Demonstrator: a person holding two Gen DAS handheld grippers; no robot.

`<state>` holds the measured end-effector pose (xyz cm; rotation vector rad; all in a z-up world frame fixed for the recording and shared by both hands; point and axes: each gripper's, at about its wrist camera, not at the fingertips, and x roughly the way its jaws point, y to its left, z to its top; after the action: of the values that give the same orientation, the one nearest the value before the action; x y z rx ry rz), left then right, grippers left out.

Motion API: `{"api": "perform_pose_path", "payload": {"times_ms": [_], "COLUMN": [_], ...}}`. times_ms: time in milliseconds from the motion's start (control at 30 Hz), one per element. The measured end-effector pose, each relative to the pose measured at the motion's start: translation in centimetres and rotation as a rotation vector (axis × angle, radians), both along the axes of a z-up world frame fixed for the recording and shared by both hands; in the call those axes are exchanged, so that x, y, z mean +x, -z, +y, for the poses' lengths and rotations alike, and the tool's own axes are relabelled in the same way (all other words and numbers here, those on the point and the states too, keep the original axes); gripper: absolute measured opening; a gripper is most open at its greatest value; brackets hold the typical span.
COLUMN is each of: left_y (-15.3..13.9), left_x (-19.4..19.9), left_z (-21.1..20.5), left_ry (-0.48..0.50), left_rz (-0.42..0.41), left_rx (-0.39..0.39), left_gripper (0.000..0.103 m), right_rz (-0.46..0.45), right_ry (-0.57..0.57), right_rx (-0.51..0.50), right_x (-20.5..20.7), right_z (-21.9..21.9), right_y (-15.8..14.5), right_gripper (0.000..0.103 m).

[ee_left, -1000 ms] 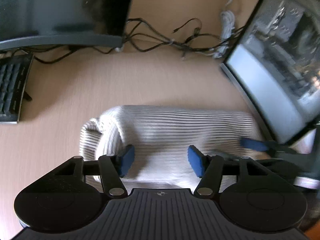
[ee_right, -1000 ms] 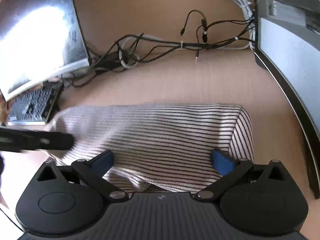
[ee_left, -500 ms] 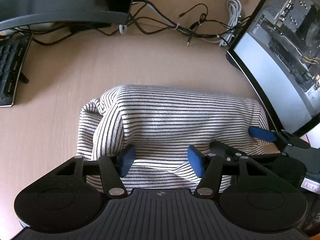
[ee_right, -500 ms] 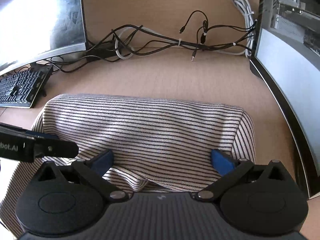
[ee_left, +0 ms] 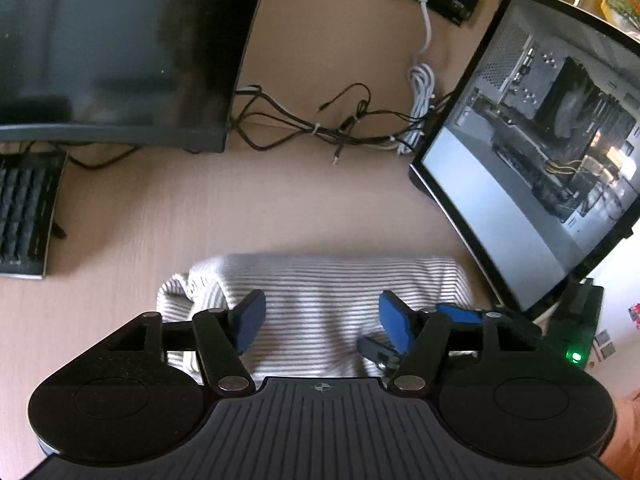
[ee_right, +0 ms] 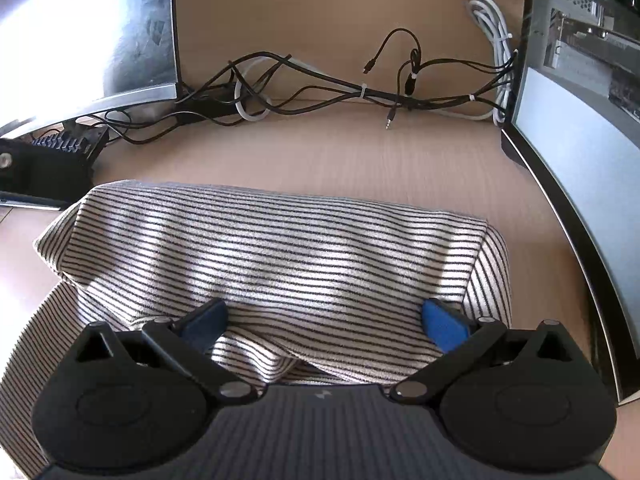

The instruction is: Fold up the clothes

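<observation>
**Striped garment seen beneath the spread left gripper**

A folded striped garment [ee_left: 340,300] is seen lying on the wooden desk [ee_left: 248,208]. The left gripper [ee_left: 322,320] is held above it with jaws apart. The right gripper [ee_left: 432,330] is glimpsed at the garment's right end.

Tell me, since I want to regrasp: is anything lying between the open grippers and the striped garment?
Nothing visible does. The striped garment lies directly beneath the right gripper and the left gripper, both with jaws spread.
</observation>
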<state>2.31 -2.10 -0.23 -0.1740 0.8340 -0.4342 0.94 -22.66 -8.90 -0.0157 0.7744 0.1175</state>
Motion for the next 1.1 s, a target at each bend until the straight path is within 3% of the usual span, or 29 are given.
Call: {"api": "perform_pose_path", "payload": {"times_ms": [233, 600, 867, 933, 1000, 1100], "left_y": [3.8, 5.3, 5.6, 5.5, 5.4, 5.2], "left_x": [2.0, 2.4, 2.2, 2.2, 2.1, 2.0], "left_z": [-0.1, -0.6, -1.0, -1.0, -1.2, -1.5], "left_ry": [-0.030, -0.016, -0.018, -0.034, -0.055, -0.077], "left_rz": [0.107, 0.109, 0.100, 0.108, 0.121, 0.143], "left_rx": [0.045, 0.070, 0.075, 0.065, 0.059, 0.063], "left_gripper": [0.068, 0.070, 0.078, 0.080, 0.083, 0.085], "right_rz": [-0.006, 0.002, -0.015, -0.052, -0.055, 0.043], "right_ry": [-0.011, -0.032, -0.038, -0.035, -0.045, -0.066], "right_rx": [-0.010, -0.004, 0.094, 0.105, 0.102, 0.088], "right_x": [-0.2, -0.2, -0.8, -1.2, -1.2, -0.3], "right_z": [0.0, -0.3, -2.0, -2.7, -3.1, -3.7], "right_y": [0.1, -0.1, -2.3, -3.0, -3.2, -1.6], "right_gripper": [0.103, 0.103, 0.103, 0.095, 0.077, 0.069]}}
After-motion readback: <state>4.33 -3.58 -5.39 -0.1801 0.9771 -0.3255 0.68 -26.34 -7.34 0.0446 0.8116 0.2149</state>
